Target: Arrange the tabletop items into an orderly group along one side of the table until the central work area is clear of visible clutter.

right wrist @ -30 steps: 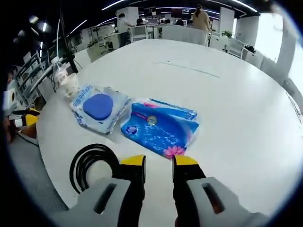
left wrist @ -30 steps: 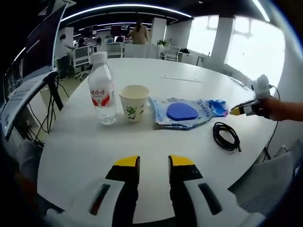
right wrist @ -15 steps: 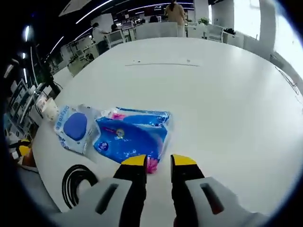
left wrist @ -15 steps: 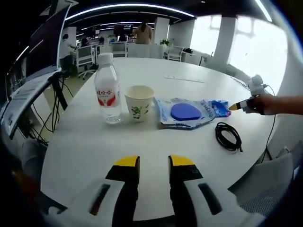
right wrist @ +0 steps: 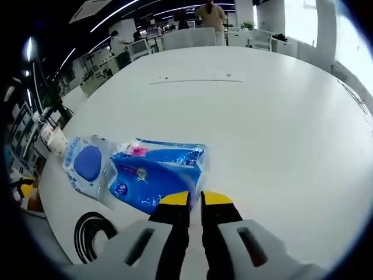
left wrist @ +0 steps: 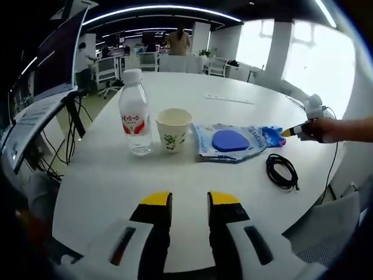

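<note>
On the round white table (left wrist: 105,192) stand a clear water bottle (left wrist: 135,119) and a paper cup (left wrist: 173,129) side by side. Right of them lie a wipes packet with a blue disc (left wrist: 228,142) (right wrist: 87,163), a blue tissue pack (left wrist: 270,135) (right wrist: 157,172) and a coiled black cable (left wrist: 282,170) (right wrist: 93,236). My left gripper (left wrist: 189,201) hovers open over bare table, well short of the cup. My right gripper (right wrist: 195,201) (left wrist: 288,133) has its jaws pinched on the tissue pack's near corner; a hand (left wrist: 326,128) holds it.
A thin flat strip (left wrist: 228,99) (right wrist: 195,80) lies farther out on the table (right wrist: 280,116). A monitor stand with trailing cables (left wrist: 67,116) is off the left edge. Office chairs, desks and people (left wrist: 178,41) are far behind. The table edge runs close below both grippers.
My right gripper's jaws have come together on the tissue pack's near corner, after moving in over it. The left view has drifted slightly; the bottle, cup and wipes have stayed put.
</note>
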